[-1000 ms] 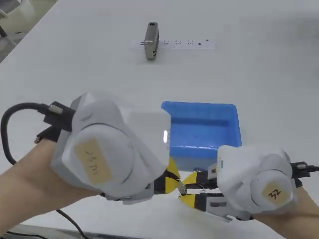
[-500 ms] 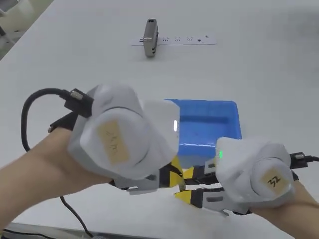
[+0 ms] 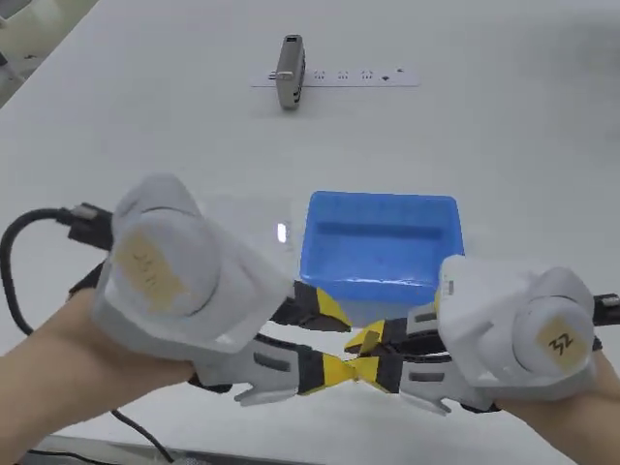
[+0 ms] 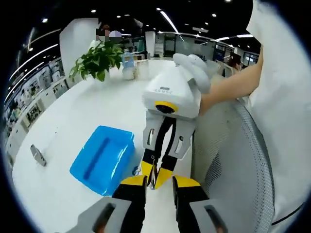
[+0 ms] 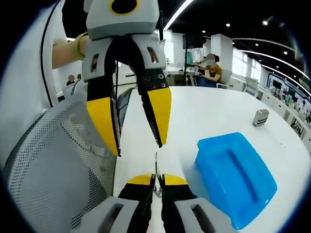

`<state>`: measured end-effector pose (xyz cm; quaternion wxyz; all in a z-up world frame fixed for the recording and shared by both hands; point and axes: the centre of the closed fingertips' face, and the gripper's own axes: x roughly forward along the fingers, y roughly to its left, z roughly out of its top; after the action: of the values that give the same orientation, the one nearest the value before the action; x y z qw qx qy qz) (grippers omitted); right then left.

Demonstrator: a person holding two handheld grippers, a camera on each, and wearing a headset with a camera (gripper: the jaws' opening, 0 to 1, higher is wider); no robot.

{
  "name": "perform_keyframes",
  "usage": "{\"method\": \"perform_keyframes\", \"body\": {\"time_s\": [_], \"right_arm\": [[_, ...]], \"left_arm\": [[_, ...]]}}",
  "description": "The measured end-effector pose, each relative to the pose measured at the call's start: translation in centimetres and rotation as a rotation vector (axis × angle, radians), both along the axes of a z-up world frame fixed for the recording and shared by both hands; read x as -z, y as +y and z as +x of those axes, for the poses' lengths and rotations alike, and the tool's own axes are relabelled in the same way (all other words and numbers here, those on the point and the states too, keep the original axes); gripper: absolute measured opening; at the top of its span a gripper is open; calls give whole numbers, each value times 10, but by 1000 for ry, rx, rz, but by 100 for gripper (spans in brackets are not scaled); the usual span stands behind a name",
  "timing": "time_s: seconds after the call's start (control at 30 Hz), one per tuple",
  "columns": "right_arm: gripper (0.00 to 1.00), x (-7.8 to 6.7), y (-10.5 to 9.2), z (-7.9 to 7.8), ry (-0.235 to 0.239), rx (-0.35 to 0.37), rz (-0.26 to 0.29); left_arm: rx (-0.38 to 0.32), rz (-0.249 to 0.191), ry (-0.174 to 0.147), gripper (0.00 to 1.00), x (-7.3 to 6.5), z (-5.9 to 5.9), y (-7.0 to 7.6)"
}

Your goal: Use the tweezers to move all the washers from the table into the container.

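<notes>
White grippers (image 3: 334,341) (image 3: 366,356), yellow tips (image 3: 334,308), possibly numbered labels (image 3: 560,344)

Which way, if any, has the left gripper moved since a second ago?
Yes: the left gripper has moved leftward, away from the blue container, whose left edge it covered before and now leaves showing.

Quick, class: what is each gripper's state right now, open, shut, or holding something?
Left gripper: open.
Right gripper: shut on the tweezers.

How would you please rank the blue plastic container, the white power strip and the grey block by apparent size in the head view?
1. blue plastic container
2. white power strip
3. grey block
The strip and block lie farther away, so real sizes stay unsure.
</notes>
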<state>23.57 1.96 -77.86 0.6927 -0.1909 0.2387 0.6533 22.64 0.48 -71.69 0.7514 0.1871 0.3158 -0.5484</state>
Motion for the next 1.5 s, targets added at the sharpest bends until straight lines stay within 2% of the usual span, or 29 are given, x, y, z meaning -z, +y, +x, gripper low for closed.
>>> {"method": "perform_keyframes", "body": {"time_s": [0.07,0.1,0.17,0.23,0.33,0.37,0.43,0.47,0.67,0.73,0.77,0.87,1.0,1.03,1.07,1.1,1.17,1.2,1.23,1.43,1.5], "right_arm": [[1,0,0,2,14,27,9],[1,-1,-1,3,27,46,18],[1,-2,-3,5,43,78,25],[1,-6,-6,7,63,105,39],[1,-20,-9,10,121,157,101],[1,-23,-11,12,125,166,107],[2,-30,-15,16,129,185,115],[2,-35,-18,18,129,196,120],[2,-55,-29,31,101,231,120],[2,-61,-32,37,77,240,111],[2,-65,-34,41,61,246,106],[2,-71,-39,52,33,273,105],[2,-77,-45,74,4,336,119],[2,-77,-46,78,-1,348,121],[2,-76,-48,85,-1,370,122],[2,-74,-49,90,-8,384,119],[2,-68,-50,100,-10,405,111],[2,-64,-51,105,-10,416,108],[2,-61,-52,109,-12,430,100],[2,-41,-59,130,6,487,73],[2,-32,-60,134,-6,488,48]], "left_arm": [[-84,-79,14,31,-4,0,2],[-146,-128,8,35,-7,2,4],[-223,-198,-14,43,-11,3,9],[-299,-247,-41,47,-14,4,16],[-376,-298,-67,51,-18,3,25],[-403,-311,-69,51,-19,4,27],[-452,-335,-93,55,-22,7,34],[-481,-335,-95,57,-21,7,38],[-572,-358,-172,73,-25,15,50],[-584,-341,-187,76,-22,16,52],[-597,-332,-206,77,-22,17,55],[-623,-336,-222,83,-21,19,57],[-675,-291,-267,88,-13,22,65],[-712,-272,-313,89,-14,27,72],[-713,-272,-348,91,-17,29,73],[-686,-265,-369,92,-19,29,72],[-720,-274,-377,94,-22,31,78],[-732,-322,-376,95,-27,31,79],[-745,-348,-373,96,-29,32,79],[-777,-325,-364,97,-25,33,86],[-775,-313,-371,97,-24,33,87]]}}
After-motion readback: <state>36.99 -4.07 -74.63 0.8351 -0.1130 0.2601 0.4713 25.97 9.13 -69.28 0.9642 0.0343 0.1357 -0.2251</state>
